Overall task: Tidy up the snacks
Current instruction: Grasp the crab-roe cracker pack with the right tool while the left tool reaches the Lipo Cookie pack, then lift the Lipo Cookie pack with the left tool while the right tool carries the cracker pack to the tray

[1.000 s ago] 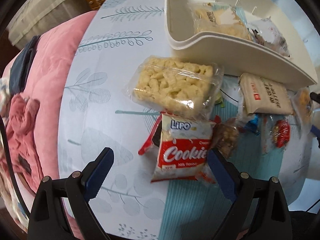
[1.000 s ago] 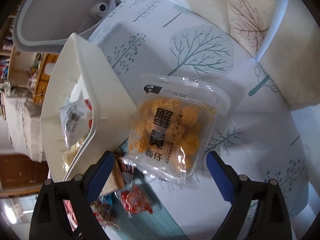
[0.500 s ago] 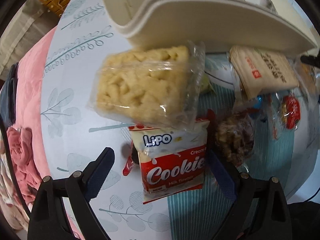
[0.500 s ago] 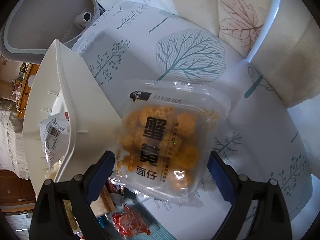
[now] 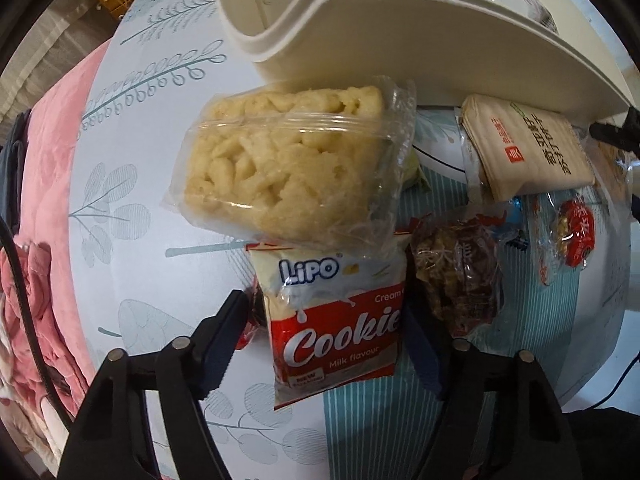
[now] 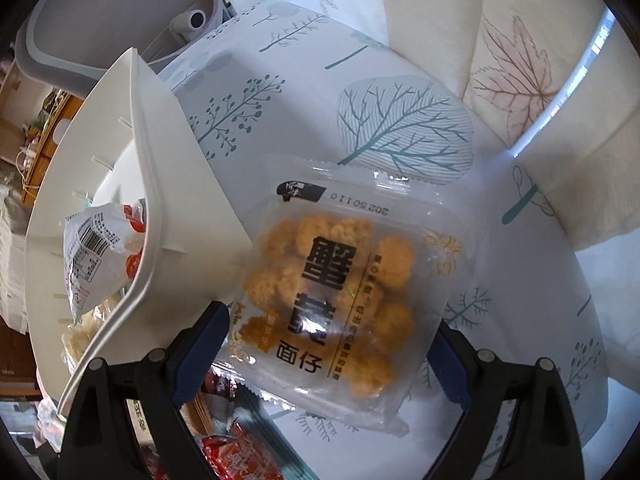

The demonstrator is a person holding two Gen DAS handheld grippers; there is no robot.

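Observation:
In the left wrist view my left gripper (image 5: 324, 332) is closing around a red and white Lipo cookie pack (image 5: 336, 320) lying on the table; its pads sit at the pack's two sides. A clear pack of pale puffed snack (image 5: 288, 168) lies just beyond, against the white basket (image 5: 360, 48). In the right wrist view my right gripper (image 6: 328, 340) straddles a clear pack of orange crab-roe snacks (image 6: 344, 280) beside the white basket (image 6: 172, 208); the pads stand at its edges.
A brown nut pack (image 5: 460, 280), a beige wrapped bar (image 5: 528, 148) and a red candy (image 5: 576, 232) lie right of the cookies. The basket holds a barcode pack (image 6: 96, 252). A grey bin (image 6: 100, 20) stands behind it. Pink bedding (image 5: 40, 240) lies at left.
The left gripper moved forward over the cookie pack and its jaws narrowed onto it. The right gripper moved closer to the orange snack pack and narrowed around it.

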